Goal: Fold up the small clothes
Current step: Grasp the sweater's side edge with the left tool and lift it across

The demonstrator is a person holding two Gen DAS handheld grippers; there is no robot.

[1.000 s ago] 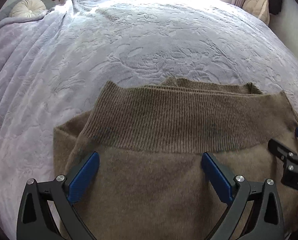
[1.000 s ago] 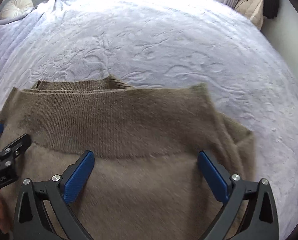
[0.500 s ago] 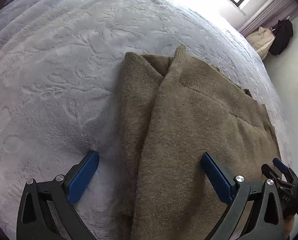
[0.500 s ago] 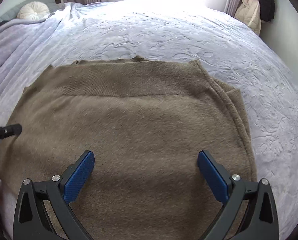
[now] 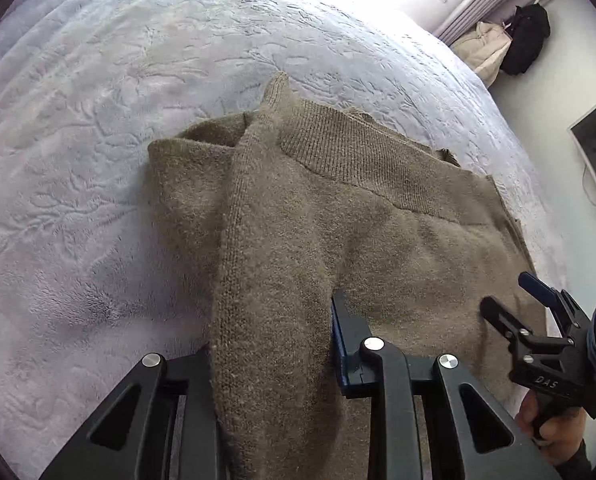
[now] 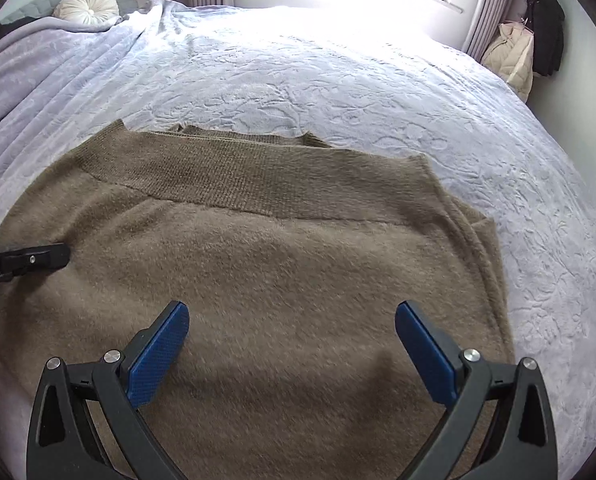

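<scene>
The left gripper (image 5: 273, 344) has clamped a raised fold at the left edge of the fuzzy olive-brown sweater (image 6: 265, 280), which lies folded on the pale bedspread (image 6: 338, 80). Half a second ago its jaws gaped; the right gripper (image 6: 291, 340) remains spread above the knit.

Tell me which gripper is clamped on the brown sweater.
The left gripper: its jaws pinch a fold of the brown knitted sweater. The right gripper is open.

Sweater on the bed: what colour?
Olive-brown sweater, ribbed hem band; clearest in the right wrist view.
</scene>
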